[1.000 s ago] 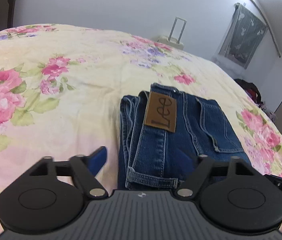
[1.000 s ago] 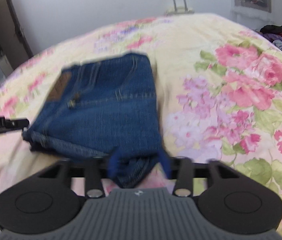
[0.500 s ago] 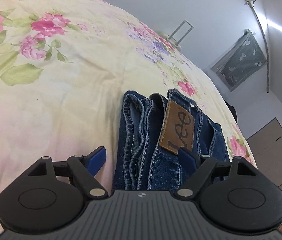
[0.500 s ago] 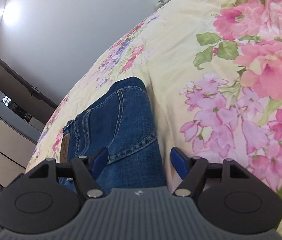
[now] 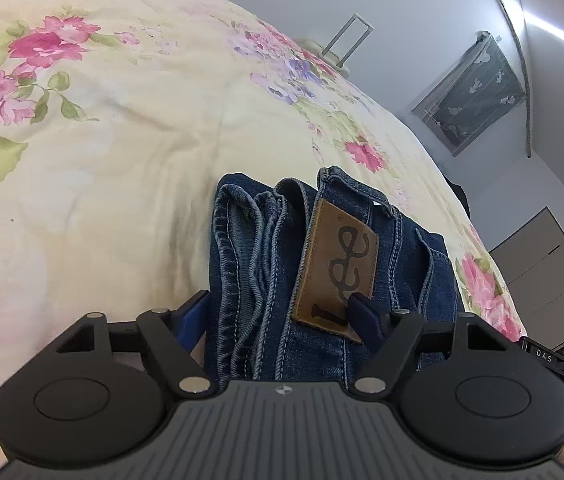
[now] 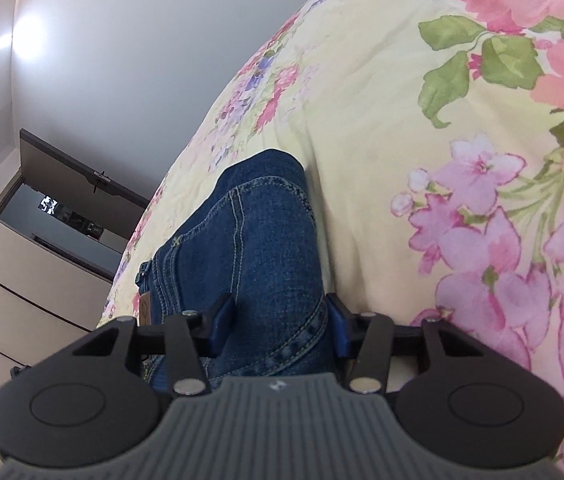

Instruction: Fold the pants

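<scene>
The folded blue jeans [image 5: 266, 248] with a brown leather patch [image 5: 336, 268] lie on the flowered bedspread [image 5: 102, 152]. My left gripper [image 5: 278, 314] is open and straddles the waistband end of the stack, its blue fingers on either side. In the right wrist view the jeans [image 6: 250, 248] fill the gap of my right gripper [image 6: 280, 326], whose fingers straddle the folded edge. Its jaws stand apart around the thick fold; I cannot tell whether they press on it.
The bedspread [image 6: 442, 160] spreads wide on all sides. A suitcase handle [image 5: 348, 42] stands behind the bed's far edge. A wardrobe [image 6: 14, 300] stands at the left in the right wrist view. The other gripper's body [image 5: 554, 360] shows at the right edge.
Both grippers have dropped low and moved in over the jeans' two ends. The right gripper's fingers have drawn closer together around the fold.
</scene>
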A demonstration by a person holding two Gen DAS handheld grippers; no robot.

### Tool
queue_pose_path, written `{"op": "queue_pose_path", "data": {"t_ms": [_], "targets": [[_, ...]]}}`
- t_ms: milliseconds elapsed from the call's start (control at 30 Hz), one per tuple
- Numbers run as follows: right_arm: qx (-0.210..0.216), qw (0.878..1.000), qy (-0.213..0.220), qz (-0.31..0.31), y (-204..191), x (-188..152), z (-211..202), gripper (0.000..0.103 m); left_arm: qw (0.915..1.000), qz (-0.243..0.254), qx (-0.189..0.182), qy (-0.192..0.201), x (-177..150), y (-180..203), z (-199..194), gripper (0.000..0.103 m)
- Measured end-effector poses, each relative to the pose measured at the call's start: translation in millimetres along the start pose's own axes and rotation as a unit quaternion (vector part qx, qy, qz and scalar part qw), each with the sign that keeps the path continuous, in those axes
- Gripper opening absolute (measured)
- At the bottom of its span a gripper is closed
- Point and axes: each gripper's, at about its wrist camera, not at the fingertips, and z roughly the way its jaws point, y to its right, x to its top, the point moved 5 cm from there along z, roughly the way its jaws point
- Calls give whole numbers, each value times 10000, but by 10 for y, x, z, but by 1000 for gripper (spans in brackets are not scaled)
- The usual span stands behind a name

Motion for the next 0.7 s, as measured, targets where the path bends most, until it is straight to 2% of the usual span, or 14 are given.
{"op": "queue_pose_path", "data": {"t_ms": [67,167,333,400,567,700], "targets": [[-54,10000,40,-47,-19,-8,-19,37,9999,138,52,13,-5,62,-11,69],[-127,9997,99,-196,-79,-11,-43,32,9995,279,170,13,2,120,-31,62],[-176,9987,164,-459,-151,-40,-80,29,9988,378,301,18,35,166,-85,46],[-180,9990,162,-375,-140,-41,-86,28,9988,369,319,5,60,167,-110,39],[-366,9972,80,-644,-335,-12,-153,19,9992,285,271,47,74,147,-149,32],[-566,9932,-141,-1009,-667,74,-220,18,9999,67,87,102,71,115,-242,29]]}}
